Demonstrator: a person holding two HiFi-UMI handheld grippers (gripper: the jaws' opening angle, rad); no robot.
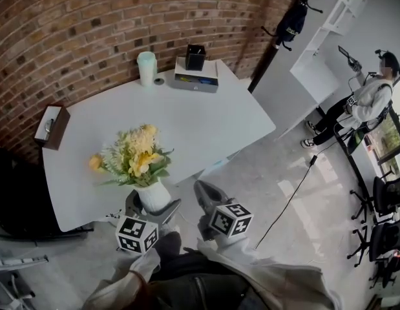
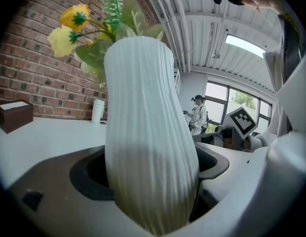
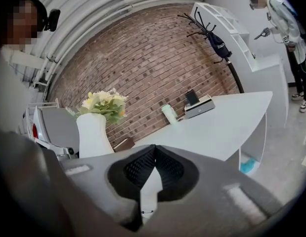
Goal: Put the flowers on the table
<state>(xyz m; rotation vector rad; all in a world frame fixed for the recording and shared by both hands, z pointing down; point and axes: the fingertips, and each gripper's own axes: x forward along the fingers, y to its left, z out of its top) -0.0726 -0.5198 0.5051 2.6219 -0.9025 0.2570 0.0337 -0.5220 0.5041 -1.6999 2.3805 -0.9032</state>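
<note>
A white ribbed vase (image 1: 153, 196) with yellow and cream flowers (image 1: 136, 154) hangs at the near edge of the white table (image 1: 187, 118). My left gripper (image 1: 154, 205) is shut on the vase's lower body, one jaw on each side. In the left gripper view the vase (image 2: 150, 132) fills the space between the jaws of my left gripper (image 2: 150, 164), with the flowers (image 2: 73, 26) above. To the right of the vase, my right gripper (image 1: 202, 189) is shut and holds nothing. The right gripper view shows that gripper (image 3: 153, 152) with its tips together, the vase (image 3: 93, 135) at the left.
On the table stand a brown tissue box (image 1: 51, 126) at the left, and a pale cup (image 1: 147, 68) and a book stack with a black box (image 1: 196, 73) at the far side. A brick wall runs behind. A person (image 1: 371, 99) stands by white shelves; office chairs (image 1: 387, 199) sit at right.
</note>
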